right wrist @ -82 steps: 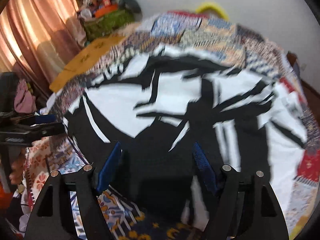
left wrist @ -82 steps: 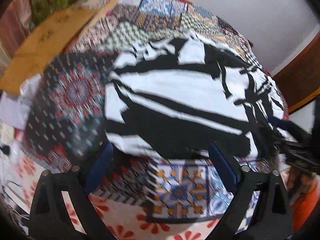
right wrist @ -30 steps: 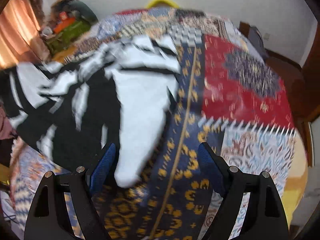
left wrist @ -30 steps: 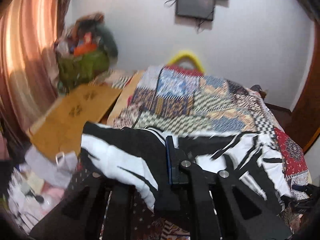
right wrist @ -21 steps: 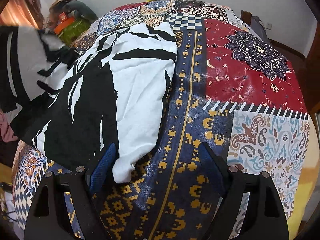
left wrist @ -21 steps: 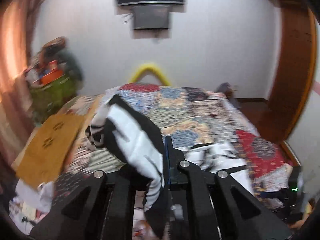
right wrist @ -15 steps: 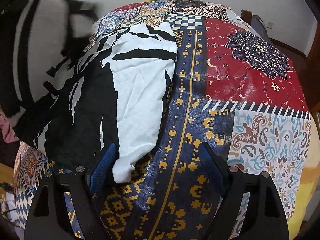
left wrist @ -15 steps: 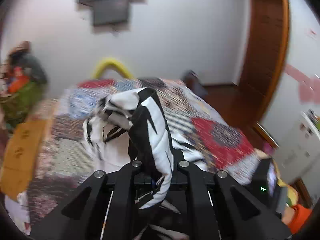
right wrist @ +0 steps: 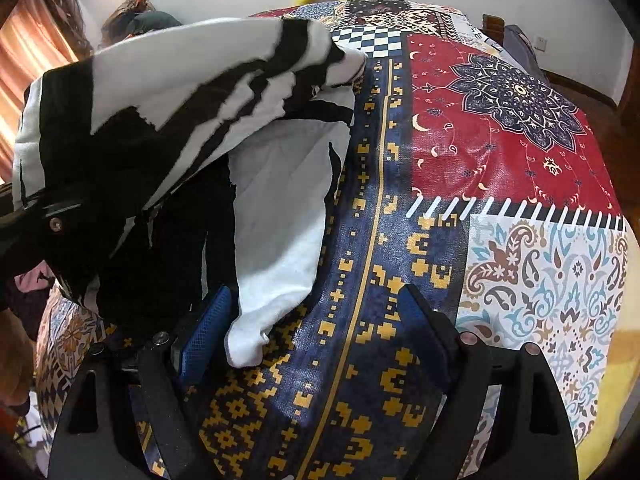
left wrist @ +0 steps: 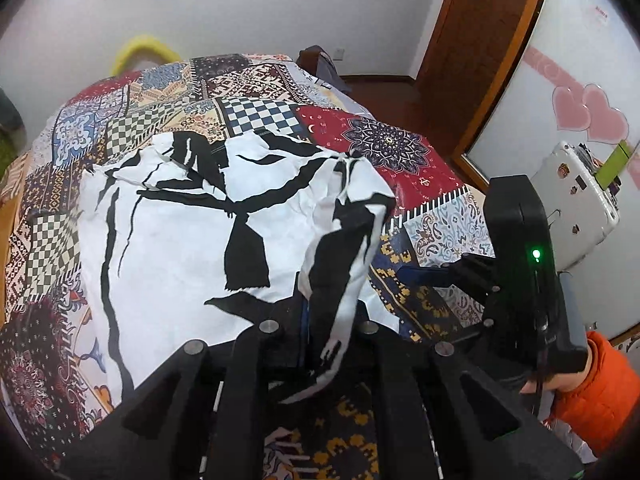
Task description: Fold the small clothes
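Note:
A black-and-white patterned shirt (left wrist: 180, 232) lies on the patchwork bedspread (left wrist: 256, 112). My left gripper (left wrist: 330, 320) is shut on an edge of the shirt, carried over the garment toward its right side, so a layer arches above the part lying flat. In the right wrist view the lifted layer (right wrist: 180, 76) hangs over the flat part of the shirt (right wrist: 288, 208). My right gripper (right wrist: 312, 332) is open and empty, low over the bedspread (right wrist: 500, 128), with a white corner of the shirt between its fingers. The right gripper also shows in the left wrist view (left wrist: 448, 276).
A wooden door frame (left wrist: 500, 40) and a white case (left wrist: 576, 208) stand to the right of the bed. A yellow hoop (left wrist: 140, 48) sits at the bed's far end. Curtains (right wrist: 32, 40) hang at the left.
My left gripper has closed on the shirt's left edge, lifted it and swung it across to the right, folding the shirt over itself. My right gripper moved to the shirt's right edge and stays open.

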Demonstrator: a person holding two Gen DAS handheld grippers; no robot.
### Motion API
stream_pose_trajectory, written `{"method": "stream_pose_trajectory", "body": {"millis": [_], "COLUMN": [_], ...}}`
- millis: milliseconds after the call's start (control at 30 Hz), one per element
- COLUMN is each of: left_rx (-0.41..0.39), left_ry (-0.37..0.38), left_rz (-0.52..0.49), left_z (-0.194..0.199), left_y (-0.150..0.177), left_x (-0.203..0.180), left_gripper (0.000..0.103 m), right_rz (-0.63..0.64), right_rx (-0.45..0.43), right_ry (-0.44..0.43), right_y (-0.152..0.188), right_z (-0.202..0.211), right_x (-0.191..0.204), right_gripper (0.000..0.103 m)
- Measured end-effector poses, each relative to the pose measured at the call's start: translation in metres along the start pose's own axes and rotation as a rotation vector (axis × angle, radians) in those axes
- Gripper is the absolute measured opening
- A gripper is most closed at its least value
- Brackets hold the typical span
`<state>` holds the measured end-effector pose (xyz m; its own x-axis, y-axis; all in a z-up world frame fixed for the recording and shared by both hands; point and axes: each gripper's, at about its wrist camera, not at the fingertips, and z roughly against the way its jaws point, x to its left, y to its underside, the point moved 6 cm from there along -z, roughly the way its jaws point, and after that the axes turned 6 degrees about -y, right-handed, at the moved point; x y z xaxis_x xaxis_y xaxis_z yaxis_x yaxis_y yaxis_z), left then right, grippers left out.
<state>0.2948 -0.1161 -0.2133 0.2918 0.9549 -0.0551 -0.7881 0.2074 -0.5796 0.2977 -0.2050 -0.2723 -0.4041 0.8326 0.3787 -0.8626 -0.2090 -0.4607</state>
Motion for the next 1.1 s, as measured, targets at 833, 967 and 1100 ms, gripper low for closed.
{"method": "stream_pose_trajectory", "body": {"millis": [833,967,1100], "left_rx": [0.090,0.121,0.112], "left_ry": [-0.225,-0.238,-0.237], "left_rz": [0.160,0.154,0.150], "left_z": [-0.001,-0.012,-0.007], "left_y": [0.053,0.076,0.085], "left_x": [0.125,0.131,0.134], "left_gripper": [0.072,0.076,0.079], "right_rz": [0.077,0.091,0.092], "right_rx": [-0.191,-0.101,-0.007], "right_ry": [0.023,0.021,0.042], "right_y": [-0.039,-0.029,-0.007], "right_z": [0.063,0.029,-0.002], "right_x": [0.036,0.042,0.034], "right_gripper": [0.082,0.082,0.082]}}
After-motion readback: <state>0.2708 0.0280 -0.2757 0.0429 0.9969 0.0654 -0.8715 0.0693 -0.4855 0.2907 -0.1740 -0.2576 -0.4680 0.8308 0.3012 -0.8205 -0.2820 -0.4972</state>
